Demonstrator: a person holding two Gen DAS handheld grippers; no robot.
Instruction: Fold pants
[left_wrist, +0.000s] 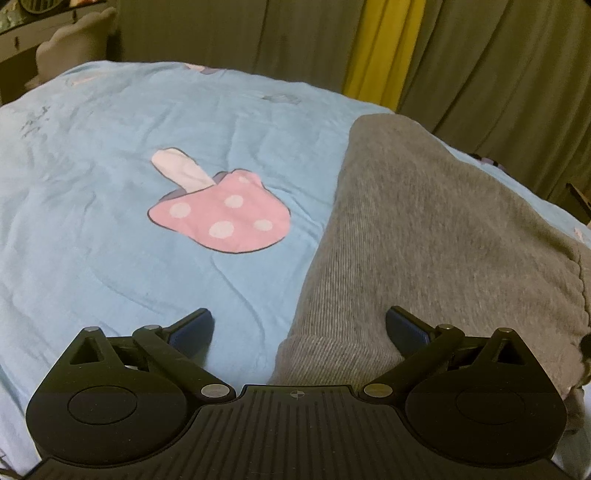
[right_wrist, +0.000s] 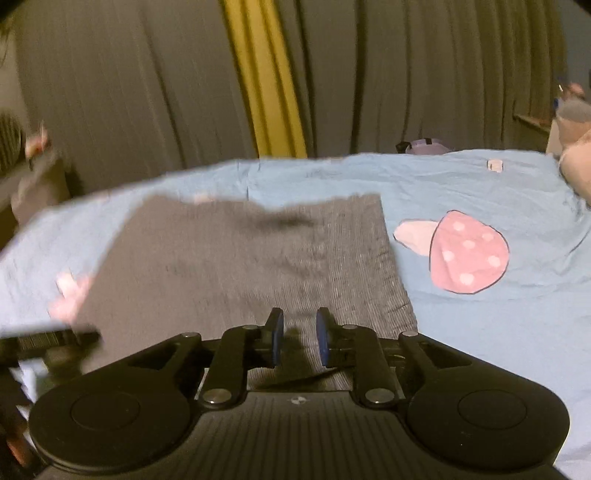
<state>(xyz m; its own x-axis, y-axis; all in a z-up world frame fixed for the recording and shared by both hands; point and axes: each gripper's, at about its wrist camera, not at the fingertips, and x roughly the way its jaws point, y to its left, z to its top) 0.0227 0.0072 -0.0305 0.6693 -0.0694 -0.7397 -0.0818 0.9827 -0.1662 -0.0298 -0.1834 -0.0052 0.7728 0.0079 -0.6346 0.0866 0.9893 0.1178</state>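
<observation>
The left gripper (left_wrist: 298, 328) hangs with its jaws spread wide and nothing between them, one finger over bare sheet (left_wrist: 92, 229), the other over the pants (left_wrist: 424, 236). The right gripper (right_wrist: 299, 338) is narrowly parted, empty, low over the same grey pants (right_wrist: 240, 266), which lie folded flat on the blue sheet (right_wrist: 498, 332). Their near folded edge sits just ahead of the left gripper; the side edge runs straight away. Open sheet spreads beyond it around a pink mushroom print (left_wrist: 221, 218). Farther off hang curtains (left_wrist: 480, 55).
</observation>
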